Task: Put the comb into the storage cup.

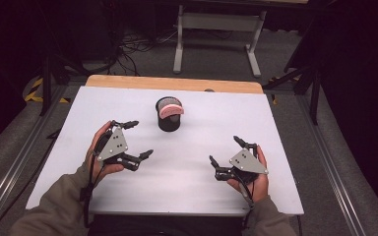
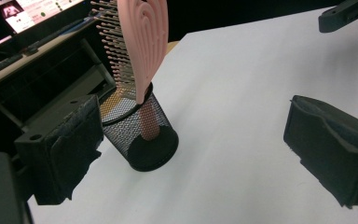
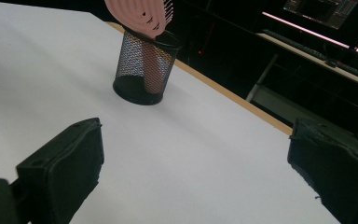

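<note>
A black mesh cup (image 1: 169, 121) stands upright on the white table top (image 1: 197, 162), toward the back middle. A pink hairbrush (image 1: 171, 110) stands in it, handle down, with its bristled head sticking out over the rim. My left gripper (image 1: 139, 139) is held open at the front left, a short way from the cup, nothing between its jaws. My right gripper (image 1: 225, 151) is open at the front right, also holding nothing. The left gripper view has the cup (image 2: 142, 135) and brush (image 2: 140, 42) close ahead; the right gripper view has the cup (image 3: 142, 70) and brush (image 3: 142, 16) farther off.
A wooden strip (image 1: 174, 83) edges the table's far side. Beyond it a white desk frame (image 1: 216, 34) stands on the floor among cables. A tip of the right gripper (image 2: 345, 14) shows at the top right of the left gripper view. Monitors (image 3: 326, 9) glow behind.
</note>
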A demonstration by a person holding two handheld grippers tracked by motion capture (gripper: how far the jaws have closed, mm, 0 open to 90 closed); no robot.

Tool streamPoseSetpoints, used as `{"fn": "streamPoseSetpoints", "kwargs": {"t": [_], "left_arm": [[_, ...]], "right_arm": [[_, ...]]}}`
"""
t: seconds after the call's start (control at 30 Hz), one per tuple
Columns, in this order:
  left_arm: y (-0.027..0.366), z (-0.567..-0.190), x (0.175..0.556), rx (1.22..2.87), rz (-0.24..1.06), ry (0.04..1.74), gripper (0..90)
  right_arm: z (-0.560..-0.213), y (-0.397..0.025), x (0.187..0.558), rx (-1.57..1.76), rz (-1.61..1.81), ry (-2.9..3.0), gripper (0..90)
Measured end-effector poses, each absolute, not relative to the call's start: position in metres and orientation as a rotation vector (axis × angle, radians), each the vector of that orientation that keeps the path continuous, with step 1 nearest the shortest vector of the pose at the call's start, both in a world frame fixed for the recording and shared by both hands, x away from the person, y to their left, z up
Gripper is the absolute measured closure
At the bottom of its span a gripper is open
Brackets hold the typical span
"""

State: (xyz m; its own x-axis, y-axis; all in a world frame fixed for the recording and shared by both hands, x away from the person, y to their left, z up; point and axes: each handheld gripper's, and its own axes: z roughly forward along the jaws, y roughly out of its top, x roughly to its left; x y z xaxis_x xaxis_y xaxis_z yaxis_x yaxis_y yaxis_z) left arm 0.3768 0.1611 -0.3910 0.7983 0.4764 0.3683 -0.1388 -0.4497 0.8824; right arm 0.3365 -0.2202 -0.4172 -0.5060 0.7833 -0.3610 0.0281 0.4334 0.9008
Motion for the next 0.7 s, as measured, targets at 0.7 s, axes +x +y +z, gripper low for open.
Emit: {"fn": "streamPoseSetpoints", "kwargs": {"t": [0.7], "left_arm": [[0.192, -0.412, 0.356, 1.988, 0.756, 0.260, 4.6]], "right_arm": [[-0.418, -0.214, 0.334, 0.665, 1.135, 1.869, 4.3]]}}
